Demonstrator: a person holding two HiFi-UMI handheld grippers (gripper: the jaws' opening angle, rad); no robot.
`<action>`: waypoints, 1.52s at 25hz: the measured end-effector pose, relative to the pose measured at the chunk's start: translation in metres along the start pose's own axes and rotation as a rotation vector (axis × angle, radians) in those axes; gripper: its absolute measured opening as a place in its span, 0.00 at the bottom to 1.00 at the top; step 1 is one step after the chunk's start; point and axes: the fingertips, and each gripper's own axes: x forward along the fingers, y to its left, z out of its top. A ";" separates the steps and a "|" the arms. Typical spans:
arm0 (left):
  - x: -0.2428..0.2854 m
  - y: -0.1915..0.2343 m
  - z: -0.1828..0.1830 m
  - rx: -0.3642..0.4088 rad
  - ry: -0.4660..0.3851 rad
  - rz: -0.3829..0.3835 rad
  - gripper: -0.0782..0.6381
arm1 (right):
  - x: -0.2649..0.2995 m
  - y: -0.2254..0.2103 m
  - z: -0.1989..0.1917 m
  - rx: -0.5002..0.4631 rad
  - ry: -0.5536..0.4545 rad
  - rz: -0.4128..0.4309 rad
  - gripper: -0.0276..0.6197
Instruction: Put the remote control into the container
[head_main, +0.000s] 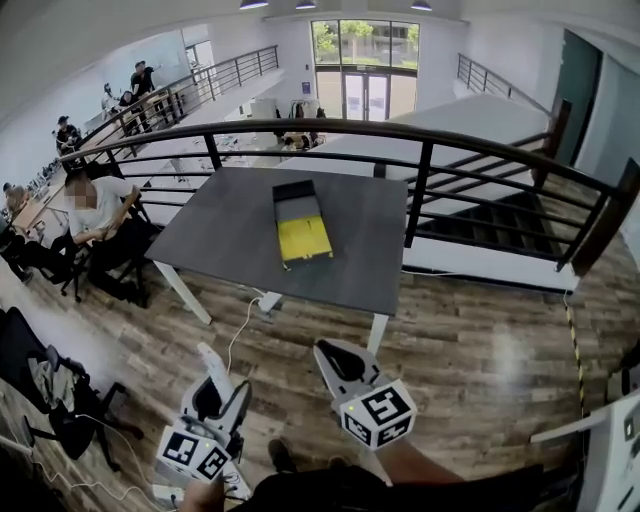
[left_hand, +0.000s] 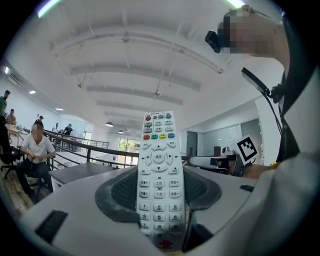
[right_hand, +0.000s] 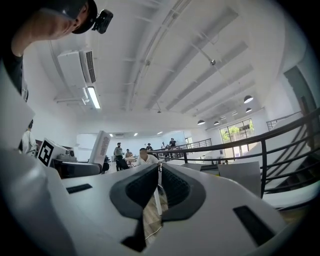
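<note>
White plastic with rows of pale keys and a few red, green, yellow and blue ones near the top: that is the remote control (left_hand: 159, 170), and it stands upright between the jaws of the left gripper (left_hand: 159, 194), which are closed on its lower part, keypad facing that gripper's camera. In the head view the remote control (head_main: 208, 362) rises from the left gripper (head_main: 215, 395) as a slim white bar, well short of the container (head_main: 302, 236).

The container is a shallow, dark-rimmed box with a yellow floor. It lies open on the dark grey worktop (head_main: 220, 235) and looks empty, though it is too far off to be certain. A stretch of wooden floor (head_main: 470, 340) separates both grippers from it.

On the side of the container opposite the left gripper, the right gripper (head_main: 338, 362) has its jaws drawn almost together, only a thin slit between them and nothing in it, as the right gripper (right_hand: 159, 187) shows in its own view.

By this reckoning the pick-up is done. The walk to the container, the lowering and the release are all left.
</note>
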 end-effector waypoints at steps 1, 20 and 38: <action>0.002 0.009 0.001 -0.003 0.000 -0.003 0.45 | 0.009 0.000 0.002 0.000 -0.003 -0.012 0.05; 0.012 0.184 0.039 0.000 -0.041 -0.051 0.45 | 0.167 0.035 0.018 -0.023 -0.047 -0.084 0.05; 0.024 0.279 0.036 -0.006 -0.058 -0.186 0.45 | 0.247 0.071 0.002 -0.030 -0.056 -0.187 0.05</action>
